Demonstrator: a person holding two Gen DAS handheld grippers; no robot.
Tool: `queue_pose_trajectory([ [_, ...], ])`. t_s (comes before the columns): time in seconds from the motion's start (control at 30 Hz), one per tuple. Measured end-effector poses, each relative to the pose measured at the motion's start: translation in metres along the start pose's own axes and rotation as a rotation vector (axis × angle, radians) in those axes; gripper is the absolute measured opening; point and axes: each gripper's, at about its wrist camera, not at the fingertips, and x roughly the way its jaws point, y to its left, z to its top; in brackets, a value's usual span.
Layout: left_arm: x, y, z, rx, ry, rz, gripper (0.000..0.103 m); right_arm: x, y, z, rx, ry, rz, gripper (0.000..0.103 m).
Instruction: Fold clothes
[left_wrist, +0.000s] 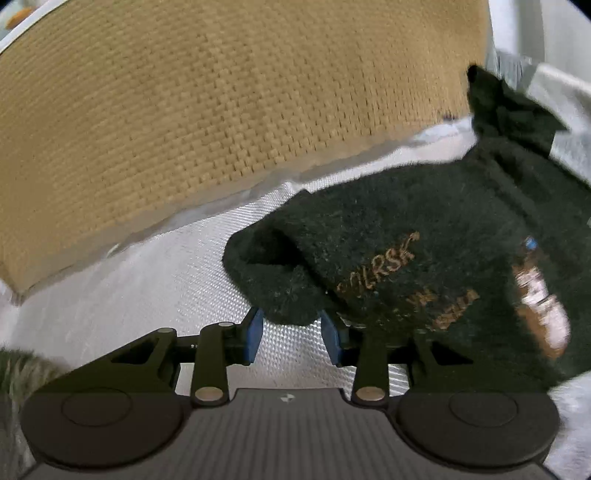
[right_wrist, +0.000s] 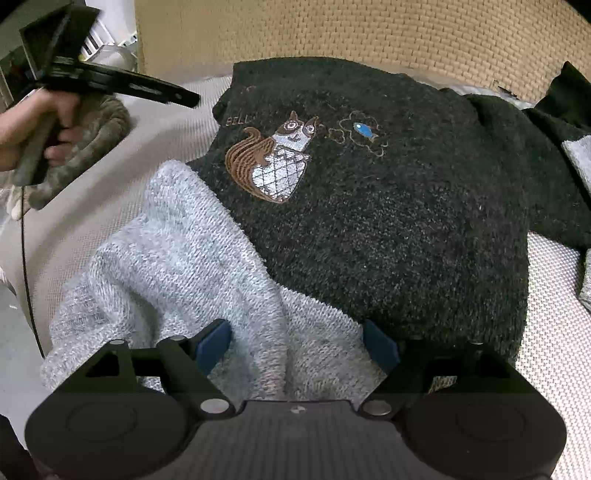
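Left wrist view: left gripper (left_wrist: 291, 332) low over a white woven cushion surface (left_wrist: 177, 280); jaws parted, blue pads either side of a rolled edge of the dark sweater (left_wrist: 406, 229), not clamped on it as far as I can see; fabric bulge sits at the fingertips, just between them; tan woven backrest (left_wrist: 221, 110) fills the top; gold lettering on the sweater reads sideways; frame slightly blurred.
Step, as a judgement: left side looks set to pinch, or has just let go of, that hem or cuff edge; the frame fits either; a fold would call for a firm hold on the edge before any lift across the body.

Right wrist view: right gripper (right_wrist: 297, 345) jaws wide apart, holding nothing; pads rest over a light grey knit garment (right_wrist: 177, 266) at the near edge of the dark sweater (right_wrist: 388, 221), which lies front-up with a squirrel embroidery (right_wrist: 273, 158) and a small blue fish (right_wrist: 365, 130); grey knit is partly under the dark one.

Only this view shows: the person's hand (right_wrist: 40, 136) gripping the left tool's handle at upper left, the whole sweater front, and the grey garment; only the left view shows the rolled edge up close; whether the sweater is folded yet I cannot tell, it looks loosely spread with one side bunched at right.
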Motion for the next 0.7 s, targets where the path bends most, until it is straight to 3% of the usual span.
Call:
queue_pose_trajectory([
  [0.37, 0.046, -0.019, 0.004, 0.199, -0.019, 0.037, 0.043, -0.002, -0.002, -0.003, -0.002, -0.018, 0.024, 0.090],
  [0.63, 0.060, -0.015, 0.009, 0.166, -0.043, 0.031, 0.045, -0.008, 0.002, -0.011, -0.010, -0.025, 0.035, 0.093],
  [0.7, 0.060, -0.015, 0.012, 0.150, -0.044, 0.019, 0.038, -0.010, 0.003, -0.012, -0.013, -0.026, 0.035, 0.093],
])
